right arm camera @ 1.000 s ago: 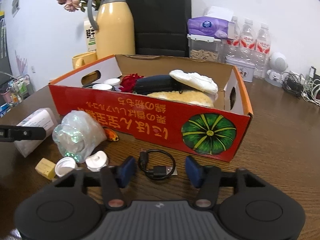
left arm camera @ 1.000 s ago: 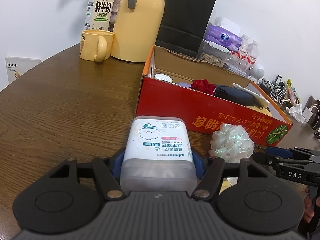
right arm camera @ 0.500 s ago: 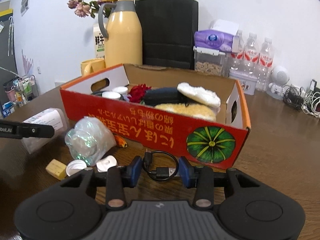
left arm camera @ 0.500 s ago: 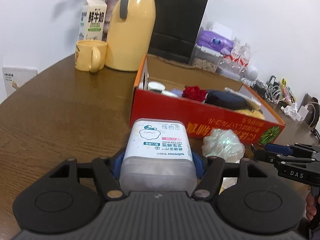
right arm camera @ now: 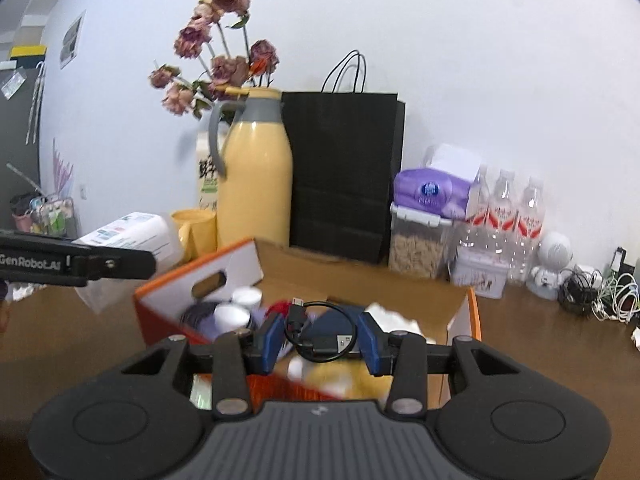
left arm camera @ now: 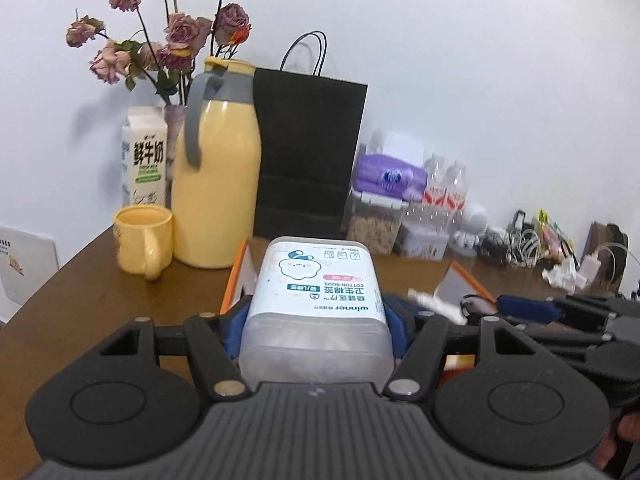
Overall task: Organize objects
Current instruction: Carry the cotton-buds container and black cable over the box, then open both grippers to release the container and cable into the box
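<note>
My left gripper [left arm camera: 315, 326] is shut on a translucent cotton buds box [left arm camera: 316, 292] with a white and blue label, held in the air before the orange cardboard box [left arm camera: 237, 276]. The right wrist view shows the same cotton buds box [right arm camera: 132, 232] at the left edge. My right gripper [right arm camera: 320, 340] is shut on a coiled black USB cable [right arm camera: 320, 334] and hangs over the open cardboard box [right arm camera: 224, 268]. Inside lie white lids, a red flower, a dark pouch and something yellow, all blurred. From the left wrist view the right gripper [left arm camera: 528, 308] shows at the right.
Behind the cardboard box stand a yellow thermos jug [left arm camera: 218, 192], a yellow mug [left arm camera: 144, 240], a milk carton [left arm camera: 144, 156], dried roses [left arm camera: 168, 44] and a black paper bag [left arm camera: 308, 152]. A tissue pack [right arm camera: 428, 192], water bottles [right arm camera: 504, 216] and tangled cables [right arm camera: 600, 296] line the back right.
Both grippers have risen from the table. The right one closed on the cable and lifted it over the cardboard box. The left one still carries the cotton buds box.
</note>
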Demonstrator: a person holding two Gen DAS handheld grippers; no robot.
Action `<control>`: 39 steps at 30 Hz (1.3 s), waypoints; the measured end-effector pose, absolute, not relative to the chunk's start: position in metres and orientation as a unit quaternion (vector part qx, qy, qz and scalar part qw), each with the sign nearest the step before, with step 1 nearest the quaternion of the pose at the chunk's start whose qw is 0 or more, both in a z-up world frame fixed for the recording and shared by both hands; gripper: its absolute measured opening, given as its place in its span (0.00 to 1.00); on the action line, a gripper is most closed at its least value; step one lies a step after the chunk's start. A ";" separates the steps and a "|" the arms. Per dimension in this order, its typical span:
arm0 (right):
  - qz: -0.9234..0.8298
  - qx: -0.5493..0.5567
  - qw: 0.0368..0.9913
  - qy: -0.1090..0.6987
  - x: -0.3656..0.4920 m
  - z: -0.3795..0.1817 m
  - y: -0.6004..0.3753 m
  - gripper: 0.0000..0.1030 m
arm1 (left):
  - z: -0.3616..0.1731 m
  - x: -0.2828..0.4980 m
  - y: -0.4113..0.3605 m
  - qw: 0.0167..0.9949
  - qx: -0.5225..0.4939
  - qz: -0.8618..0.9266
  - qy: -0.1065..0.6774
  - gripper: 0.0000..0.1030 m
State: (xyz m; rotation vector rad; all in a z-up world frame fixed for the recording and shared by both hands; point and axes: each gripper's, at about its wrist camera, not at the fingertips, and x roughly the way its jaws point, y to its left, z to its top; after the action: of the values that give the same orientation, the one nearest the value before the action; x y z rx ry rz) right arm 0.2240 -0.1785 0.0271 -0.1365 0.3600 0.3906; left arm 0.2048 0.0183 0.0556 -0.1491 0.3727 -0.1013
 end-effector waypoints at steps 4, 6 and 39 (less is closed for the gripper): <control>0.178 -0.052 0.967 0.172 0.249 0.031 -0.173 0.38 | 0.058 0.232 0.009 0.979 -0.078 -0.044 0.184 0.65; 0.167 -0.046 0.969 0.175 0.262 0.030 -0.173 0.38 | 0.055 0.247 0.006 0.979 -0.081 -0.037 0.186 0.65; 0.117 -0.011 0.973 0.200 0.284 -0.001 -0.195 1.00 | 0.032 0.263 0.001 0.982 -0.064 -0.008 0.175 1.00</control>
State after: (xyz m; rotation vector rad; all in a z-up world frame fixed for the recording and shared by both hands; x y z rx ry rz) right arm 0.2841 -0.1952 -0.0013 -0.0223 0.4028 0.2368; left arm 0.2626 0.0005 0.0318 -0.1295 0.3523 -0.0168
